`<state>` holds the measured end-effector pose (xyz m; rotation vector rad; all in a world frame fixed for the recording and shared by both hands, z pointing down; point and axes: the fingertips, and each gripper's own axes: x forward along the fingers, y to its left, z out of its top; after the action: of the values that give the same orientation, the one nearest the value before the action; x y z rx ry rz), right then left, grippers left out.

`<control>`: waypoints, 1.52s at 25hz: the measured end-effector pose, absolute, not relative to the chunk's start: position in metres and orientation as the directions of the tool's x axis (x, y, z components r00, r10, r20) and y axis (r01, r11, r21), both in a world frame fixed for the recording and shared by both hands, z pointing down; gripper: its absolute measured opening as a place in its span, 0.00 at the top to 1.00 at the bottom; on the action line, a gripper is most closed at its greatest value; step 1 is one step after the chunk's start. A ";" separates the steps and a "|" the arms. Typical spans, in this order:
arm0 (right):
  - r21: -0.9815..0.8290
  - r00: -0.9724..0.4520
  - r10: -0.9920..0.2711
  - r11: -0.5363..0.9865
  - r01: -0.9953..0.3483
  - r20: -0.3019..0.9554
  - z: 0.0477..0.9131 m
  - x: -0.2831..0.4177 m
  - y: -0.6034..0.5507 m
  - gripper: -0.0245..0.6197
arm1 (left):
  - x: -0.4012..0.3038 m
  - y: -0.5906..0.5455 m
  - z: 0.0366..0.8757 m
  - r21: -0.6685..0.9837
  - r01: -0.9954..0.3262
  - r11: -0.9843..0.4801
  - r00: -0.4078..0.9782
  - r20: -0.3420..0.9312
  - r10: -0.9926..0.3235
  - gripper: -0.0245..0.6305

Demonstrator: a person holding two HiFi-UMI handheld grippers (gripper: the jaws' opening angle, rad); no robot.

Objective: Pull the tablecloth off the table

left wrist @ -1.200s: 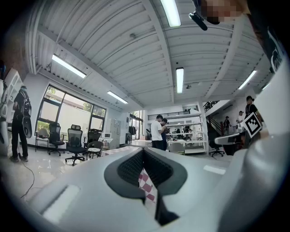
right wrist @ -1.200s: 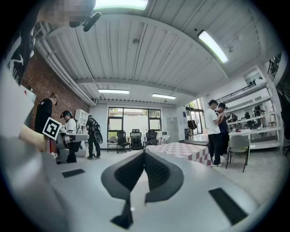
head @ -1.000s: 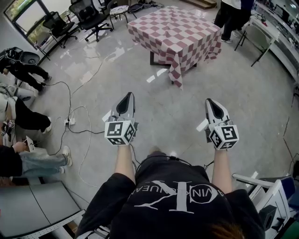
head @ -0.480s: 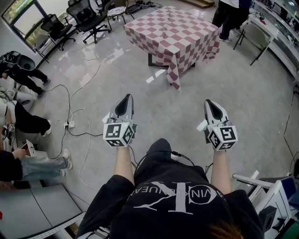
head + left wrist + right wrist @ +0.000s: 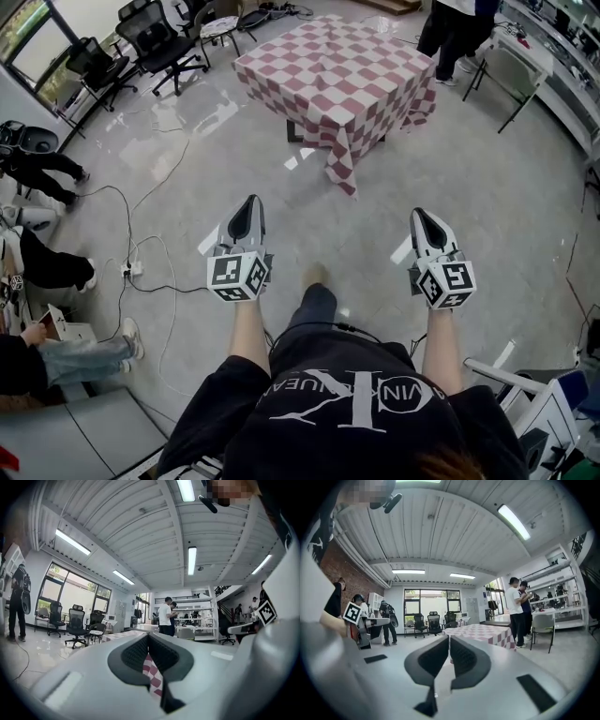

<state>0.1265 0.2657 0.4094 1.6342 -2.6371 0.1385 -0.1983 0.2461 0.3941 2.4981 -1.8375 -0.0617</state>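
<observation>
Checked cloth tablecloth, glossy floor

Around me is a shiny grey floor. At the far left stand black office chairs near the big windows. A thin cable runs over the floor to a white power strip. At my left side I see several people: one in dark trousers and one sitting in blue jeans. Another person stands at the far right, beside a white folding chair. A grey desk is at my near left. Above, long ceiling lights are on, and a brick wall shows at the side.
</observation>
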 end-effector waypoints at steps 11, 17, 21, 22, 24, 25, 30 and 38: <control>-0.084 -0.404 -0.908 0.396 -0.914 0.112 0.414 0.106 0.134 0.94 | -0.219 0.094 0.387 0.058 -0.943 -0.327 0.328 0.001 -0.945 0.94; -0.079 -0.380 -0.915 0.372 -0.925 0.132 0.418 0.095 0.071 0.94 | -0.221 0.021 0.390 0.045 -0.925 -0.378 0.379 0.014 -0.925 0.94; -0.079 -0.373 -0.918 0.365 -0.928 0.134 0.422 0.084 0.033 0.94 | -0.231 -0.021 0.394 0.042 -0.921 -0.388 0.389 0.017 -0.921 0.94; -0.078 -0.372 -0.919 0.364 -0.928 0.134 0.423 0.081 0.024 0.94 | -0.234 -0.030 0.395 0.044 -0.920 -0.390 0.391 0.015 -0.920 0.94; -0.078 -0.370 -0.919 0.363 -0.929 0.132 0.424 0.074 0.009 0.94 | -0.239 -0.045 0.395 0.048 -0.918 -0.394 0.395 0.012 -0.919 0.94; -0.078 -0.372 -0.919 0.365 -0.928 0.131 0.424 0.071 0.002 0.94 | -0.241 -0.052 0.395 0.050 -0.916 -0.397 0.398 0.012 -0.917 0.94; -0.067 -0.387 -0.909 0.381 -0.922 0.154 0.427 0.061 -0.021 0.94 | -0.240 -0.072 0.404 0.050 -0.907 -0.418 0.420 0.033 -0.907 0.94; -0.096 -0.384 -0.910 0.372 -0.923 0.160 0.435 0.067 -0.057 0.94 | -0.227 -0.102 0.421 0.038 -0.885 -0.464 0.465 0.080 -0.881 0.94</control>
<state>0.0671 -0.0566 0.4347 1.6967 -2.5353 0.2603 -0.2269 -0.1016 0.4211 2.6251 -1.5851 0.0745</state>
